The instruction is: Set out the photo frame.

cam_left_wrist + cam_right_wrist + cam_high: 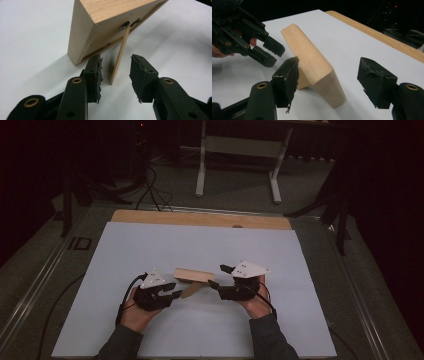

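Two grippers sit near the table's front edge, the left gripper (174, 290) and right gripper (216, 276) facing each other, both spread wide and holding nothing. Between them a wooden frame (193, 275) leans on the white board (150, 245), its thin strut (120, 53) standing between the left jaws untouched. Beyond, the right jaws flank the frame's end without contact.

High view: we look forward and down from above the near edge of the table (200, 330), far off.
Left gripper view: we sit low, close behind the wooden frame (100, 27), facing its back.
Right gripper view: we face its end, toward the far edge.
Shared: the frame; left gripper (268, 53).
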`<state>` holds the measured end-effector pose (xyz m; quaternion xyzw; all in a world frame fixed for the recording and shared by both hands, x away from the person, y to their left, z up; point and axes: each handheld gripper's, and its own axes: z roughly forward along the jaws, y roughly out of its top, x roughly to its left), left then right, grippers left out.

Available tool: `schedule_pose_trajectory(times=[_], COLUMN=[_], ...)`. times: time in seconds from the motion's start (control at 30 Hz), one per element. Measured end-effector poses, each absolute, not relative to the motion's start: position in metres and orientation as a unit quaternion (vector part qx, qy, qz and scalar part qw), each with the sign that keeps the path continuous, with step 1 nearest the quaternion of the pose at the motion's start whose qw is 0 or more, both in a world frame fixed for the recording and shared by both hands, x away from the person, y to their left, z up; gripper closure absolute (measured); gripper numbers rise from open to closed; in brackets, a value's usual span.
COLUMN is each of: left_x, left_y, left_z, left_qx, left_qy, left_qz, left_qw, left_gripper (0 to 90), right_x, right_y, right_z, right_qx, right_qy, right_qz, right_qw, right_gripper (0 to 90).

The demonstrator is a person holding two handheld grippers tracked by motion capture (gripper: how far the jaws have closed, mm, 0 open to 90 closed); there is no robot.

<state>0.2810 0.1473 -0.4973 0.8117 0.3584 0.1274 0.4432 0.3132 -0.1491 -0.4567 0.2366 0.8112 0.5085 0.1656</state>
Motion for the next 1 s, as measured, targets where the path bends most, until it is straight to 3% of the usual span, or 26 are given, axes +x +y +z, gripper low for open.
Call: schedule_pose_trajectory(times=[0.3, 0.37, 0.5, 0.53, 0.77, 0.93, 1.0], left_x=[0.280, 0.279, 0.279, 0.278, 0.277, 0.276, 0.275], left_y=[0.147, 0.146, 0.145, 0.144, 0.141, 0.137, 0.136], left_z=[-0.496, -0.495, -0.495, -0.494, -0.492, -0.492, -0.491], left_qx=[0.814, 0.816, 0.817, 0.817, 0.818, 0.823, 0.824], left_qy=[0.353, 0.349, 0.348, 0.351, 0.348, 0.342, 0.339], left_qz=[0.127, 0.130, 0.135, 0.147, 0.160, 0.167, 0.166], left_qw=[0.444, 0.442, 0.440, 0.434, 0.428, 0.422, 0.422], left_gripper=[68.4, 70.6, 72.0, 72.7, 71.6, 74.2, 75.5], right_x=[0.314, 0.315, 0.316, 0.318, 0.322, 0.327, 0.328], right_y=[-0.160, -0.164, -0.166, -0.165, -0.160, -0.155, -0.154], right_z=[-0.450, -0.448, -0.449, -0.451, -0.462, -0.473, -0.475], right_qx=[0.276, 0.293, 0.310, 0.324, 0.341, 0.357, 0.359], right_qy=[0.772, 0.758, 0.749, 0.748, 0.753, 0.750, 0.750], right_qz=[0.540, 0.545, 0.543, 0.537, 0.517, 0.512, 0.511], right_qw=[0.191, 0.205, 0.216, 0.217, 0.222, 0.221, 0.218], right_gripper=[43.6, 53.7, 55.8, 60.6, 71.4, 86.5, 87.1])
